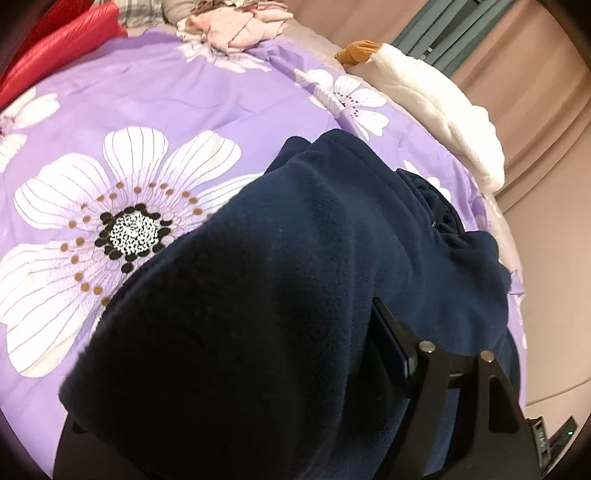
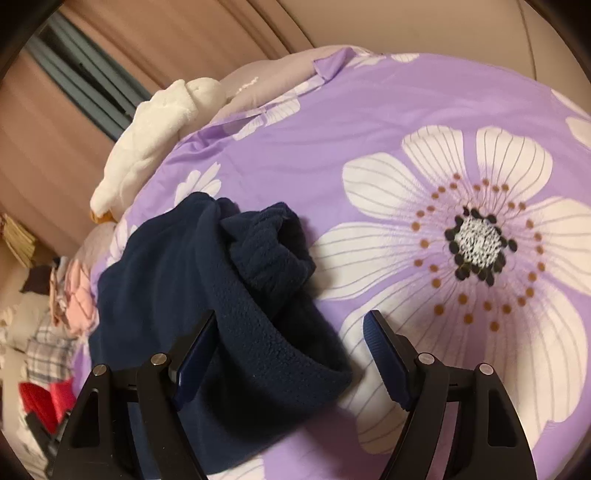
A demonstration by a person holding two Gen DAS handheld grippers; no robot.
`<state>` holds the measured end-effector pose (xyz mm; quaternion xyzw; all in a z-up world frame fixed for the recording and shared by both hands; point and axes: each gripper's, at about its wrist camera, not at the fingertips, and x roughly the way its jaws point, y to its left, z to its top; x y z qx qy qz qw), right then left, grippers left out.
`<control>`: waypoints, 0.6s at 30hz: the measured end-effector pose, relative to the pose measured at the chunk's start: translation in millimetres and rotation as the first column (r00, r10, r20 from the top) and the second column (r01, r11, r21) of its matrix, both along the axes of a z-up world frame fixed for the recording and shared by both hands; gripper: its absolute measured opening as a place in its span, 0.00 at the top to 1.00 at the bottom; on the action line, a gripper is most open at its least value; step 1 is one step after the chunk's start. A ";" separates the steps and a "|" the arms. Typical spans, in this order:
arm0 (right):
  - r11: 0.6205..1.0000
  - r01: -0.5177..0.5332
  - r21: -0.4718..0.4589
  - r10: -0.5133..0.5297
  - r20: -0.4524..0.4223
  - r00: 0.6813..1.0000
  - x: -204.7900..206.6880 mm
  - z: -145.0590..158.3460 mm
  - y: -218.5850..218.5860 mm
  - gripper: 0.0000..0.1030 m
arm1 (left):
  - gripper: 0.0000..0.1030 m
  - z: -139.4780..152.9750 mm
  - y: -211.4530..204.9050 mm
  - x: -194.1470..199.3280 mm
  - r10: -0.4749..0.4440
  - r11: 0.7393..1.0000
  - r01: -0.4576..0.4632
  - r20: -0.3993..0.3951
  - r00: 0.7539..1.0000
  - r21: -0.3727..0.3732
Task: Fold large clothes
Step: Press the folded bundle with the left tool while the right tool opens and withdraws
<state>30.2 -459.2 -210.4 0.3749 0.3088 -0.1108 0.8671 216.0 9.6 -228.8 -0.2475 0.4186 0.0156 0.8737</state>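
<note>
A navy fleece garment [image 2: 207, 295] is lying bunched on the purple floral quilt [image 2: 388, 110] that is covering the bed, toward the edge of the bed nearest the pinkish curtain [image 2: 66, 155]. Its ribbed cuff [image 2: 266, 243] is curling up on top of the pile, just beside one of the big white flowers [image 2: 476, 240] printed on the quilt.

The right gripper [image 2: 291, 354] is hovering over the garment with its fingers [image 2: 384, 354] spread wide apart; a fold of the fleece is sitting between them, touching the left finger only, with nothing pinched.

The left gripper [image 1: 314, 354] is sitting low against the same garment [image 1: 258, 295], which is draping over and in front of it, filling most of that view. Only one finger [image 1: 388, 339] is showing past the cloth, the other being buried under it, so I cannot tell whether it is clamped or released.

A fluffy white blanket [image 1: 443, 110] is lying along the quilt's edge by the curtain, with something brown [image 1: 358, 51] at its end. A heap of pink clothes [image 1: 236, 26] is sitting at the far end of the quilt, and a red garment [image 1: 55, 40] is lying at its corner.
</note>
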 end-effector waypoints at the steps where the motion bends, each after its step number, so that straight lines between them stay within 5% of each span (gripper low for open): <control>1: 1.000 0.004 -0.001 -0.004 -0.003 1.000 0.7 -0.3 0.6 0.24 | 0.24 0.5 -1.6 -0.8 0.003 1.000 -0.003 0.007 1.000 0.012; 11: 0.999 0.002 -0.035 -0.003 -0.026 1.000 5.9 0.3 6.1 0.23 | 0.21 -4.3 4.5 2.7 0.003 0.999 -0.004 -0.020 1.000 -0.034; 18: 1.000 0.001 -0.030 -0.002 -0.031 1.000 6.1 0.6 6.3 0.23 | 0.21 -3.4 -1.6 1.8 0.005 1.000 -0.005 -0.004 1.000 0.006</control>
